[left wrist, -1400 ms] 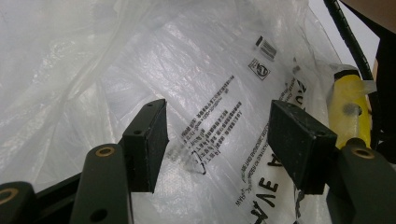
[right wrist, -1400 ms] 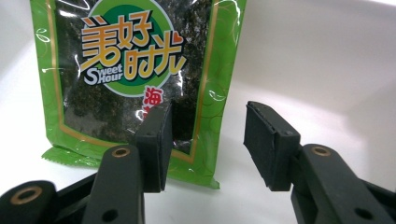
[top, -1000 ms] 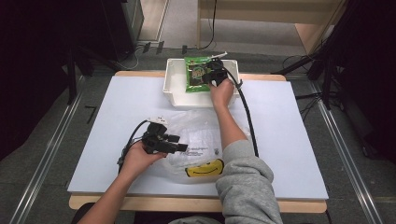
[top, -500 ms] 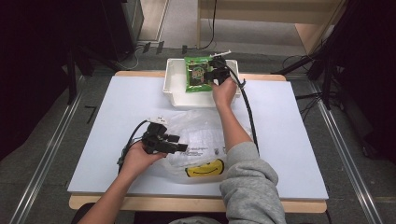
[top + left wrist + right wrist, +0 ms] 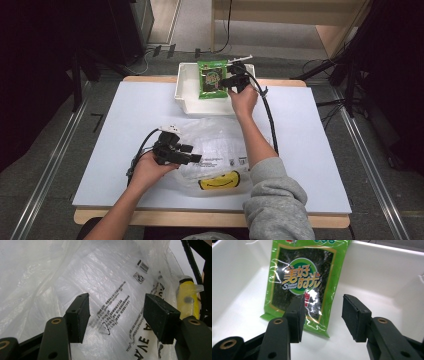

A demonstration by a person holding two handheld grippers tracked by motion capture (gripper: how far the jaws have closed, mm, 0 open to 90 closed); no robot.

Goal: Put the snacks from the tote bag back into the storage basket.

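A green seaweed snack packet point(image 5: 212, 77) point(image 5: 304, 282) leans inside a white bin point(image 5: 182, 92) point(image 5: 382, 272) at the far middle of the table. My right gripper point(image 5: 229, 80) point(image 5: 320, 315) is at the bin, just right of the packet. Its jaws are open and the packet's lower right corner lies just beyond the gap, untouched. A clear plastic bag point(image 5: 220, 145) point(image 5: 107, 282) with printed text and a yellow smiley point(image 5: 220, 181) lies flat near the front. My left gripper point(image 5: 197, 159) point(image 5: 116, 315) hovers open at the bag's left side, nothing pinched.
The white table top point(image 5: 310, 150) has bare room left and right of the bag. The right gripper's black cable point(image 5: 267, 115) trails along the forearm. A grey sleeve point(image 5: 277, 200) covers the front right. Dark stands and cables ring the table.
The right hand has drawn back slightly from the packet toward the near side, jaws still open. The left hand and the bag have stayed put.
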